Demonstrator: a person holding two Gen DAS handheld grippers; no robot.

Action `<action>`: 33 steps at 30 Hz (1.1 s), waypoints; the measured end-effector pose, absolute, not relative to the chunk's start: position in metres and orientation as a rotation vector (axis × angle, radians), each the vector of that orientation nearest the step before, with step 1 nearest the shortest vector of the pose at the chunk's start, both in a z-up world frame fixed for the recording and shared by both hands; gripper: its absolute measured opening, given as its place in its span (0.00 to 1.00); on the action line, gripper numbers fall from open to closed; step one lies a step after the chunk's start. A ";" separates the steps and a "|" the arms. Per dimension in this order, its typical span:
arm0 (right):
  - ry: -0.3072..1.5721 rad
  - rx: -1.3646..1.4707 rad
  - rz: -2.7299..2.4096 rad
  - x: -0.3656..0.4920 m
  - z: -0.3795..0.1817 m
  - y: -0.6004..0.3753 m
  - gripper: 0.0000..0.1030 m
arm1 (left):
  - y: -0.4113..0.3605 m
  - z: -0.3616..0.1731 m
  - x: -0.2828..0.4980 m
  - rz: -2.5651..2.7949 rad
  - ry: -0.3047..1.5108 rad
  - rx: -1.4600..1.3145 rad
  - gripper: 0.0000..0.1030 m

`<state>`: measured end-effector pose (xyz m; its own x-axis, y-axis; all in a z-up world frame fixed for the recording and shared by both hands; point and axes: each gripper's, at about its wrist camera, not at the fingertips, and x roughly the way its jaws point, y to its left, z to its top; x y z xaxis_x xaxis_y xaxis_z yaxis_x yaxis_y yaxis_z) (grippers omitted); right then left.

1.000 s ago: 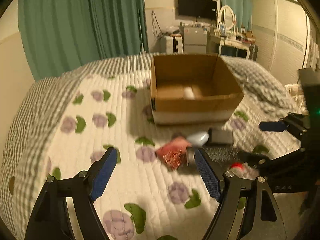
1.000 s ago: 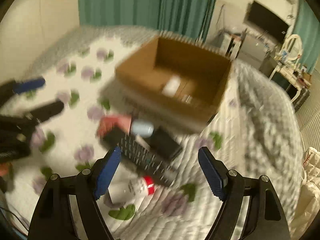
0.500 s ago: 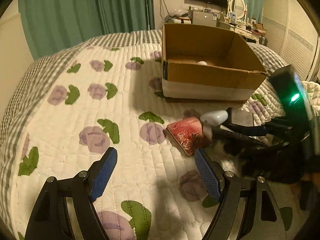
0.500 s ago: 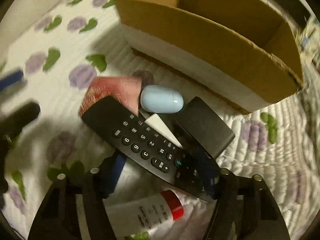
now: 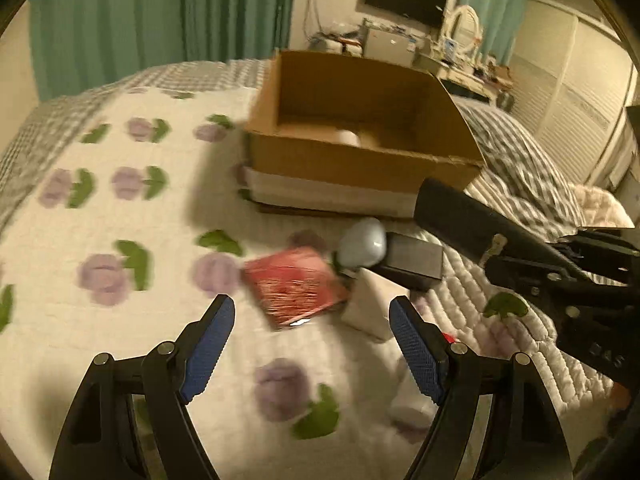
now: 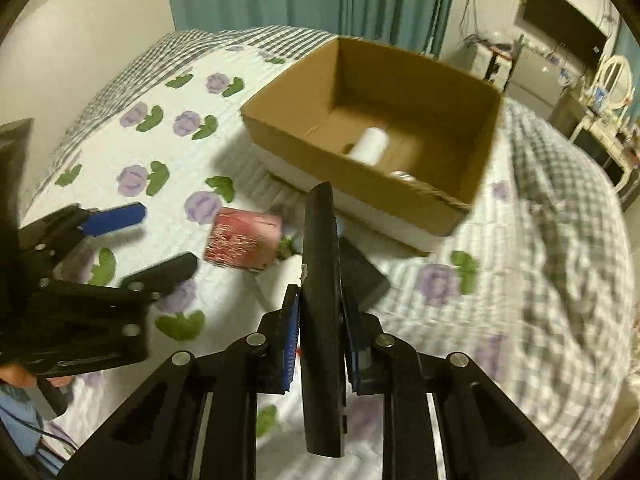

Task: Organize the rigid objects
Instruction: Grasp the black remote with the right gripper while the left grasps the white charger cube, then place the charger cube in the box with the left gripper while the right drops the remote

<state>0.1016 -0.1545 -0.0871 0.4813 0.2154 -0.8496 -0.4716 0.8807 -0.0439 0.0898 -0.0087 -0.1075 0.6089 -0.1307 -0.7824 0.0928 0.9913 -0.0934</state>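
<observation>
A black remote control (image 6: 322,300) is clamped edge-on between the jaws of the right gripper (image 6: 320,322), lifted clear of the quilt (image 6: 168,152) and pointing toward the open cardboard box (image 6: 486,136). From the left wrist view the same remote (image 5: 456,216) is seen in the air just in front of the box's near wall (image 5: 360,164). It is judged to be light, stiff and smooth-sided; since it is held near one end, with most of its length projecting forward, some pivoting between the pads could be expected, and a hold nearer the middle would be steadier. A white cylindrical container (image 6: 370,146) is already lying on the box floor.

The left gripper (image 5: 312,344) is held wide open with nothing between its blue pads (image 5: 208,344), low over the quilt and just short of the remaining pile. In that pile a red patterned box (image 5: 294,286) is lying flat, likely light and rigid, best taken across its two narrower sides. Beside it a pale blue oval case (image 5: 362,242) is resting against a dark rectangular block (image 5: 414,258); the case is rounded and glossy and is judged slippery, so it should be gripped across its short axis at the middle. A white bottle with a red cap (image 5: 412,404) is partly hidden behind the left gripper's own right finger
</observation>
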 end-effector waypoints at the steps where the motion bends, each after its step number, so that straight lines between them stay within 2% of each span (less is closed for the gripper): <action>1: 0.985 -0.294 0.402 0.101 -0.090 -0.161 0.18 | -0.015 -0.111 0.092 -0.130 0.914 -0.026 0.80; 16: 1.026 -0.160 0.363 0.115 -0.128 -0.195 0.18 | -0.078 -0.166 0.129 -0.199 1.057 0.122 0.77; 18: 1.035 -0.155 0.361 0.117 -0.131 -0.196 0.18 | -0.088 -0.170 0.129 -0.221 1.064 0.163 0.63; 19: 1.036 -0.154 0.359 0.117 -0.131 -0.196 0.18 | -0.091 -0.174 0.132 -0.214 1.076 0.188 0.49; 20: 1.035 -0.155 0.357 0.117 -0.131 -0.196 0.18 | -0.092 -0.175 0.133 -0.215 1.083 0.191 0.49; 27: 1.001 -0.159 0.343 0.110 -0.124 -0.197 0.18 | -0.083 -0.152 0.113 -0.232 1.027 0.145 0.49; 33: 0.900 -0.183 0.324 0.089 -0.083 -0.197 0.18 | -0.077 -0.098 0.076 -0.224 0.897 0.135 0.49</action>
